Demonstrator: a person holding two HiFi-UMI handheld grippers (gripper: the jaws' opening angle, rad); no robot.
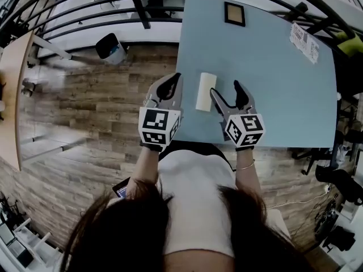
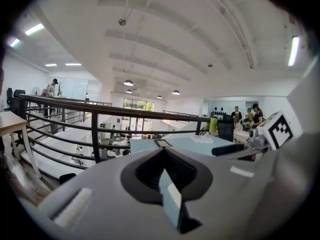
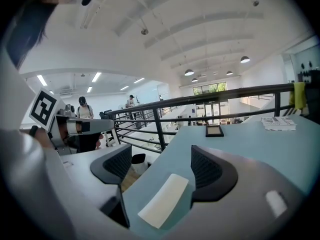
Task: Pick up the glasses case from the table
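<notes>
The glasses case (image 1: 206, 91) is a cream oblong lying flat on the light blue table (image 1: 283, 95) near its front edge. My right gripper (image 1: 227, 93) is just right of the case, open, with its left jaw close beside the case's near end. In the right gripper view the case (image 3: 165, 200) lies on the table low between the spread jaws of my right gripper (image 3: 161, 156), and neither pad touches it. My left gripper (image 1: 172, 84) hovers at the table's left edge, left of the case. In the left gripper view the tips of my left gripper (image 2: 162, 151) meet, with nothing held.
A small dark-framed picture (image 1: 234, 13) lies at the table's far side, and a printed paper (image 1: 304, 41) at the far right. Black railing (image 1: 136, 7) runs beyond the table. A dark bin (image 1: 110, 47) stands on the wood floor to the left. People stand far off.
</notes>
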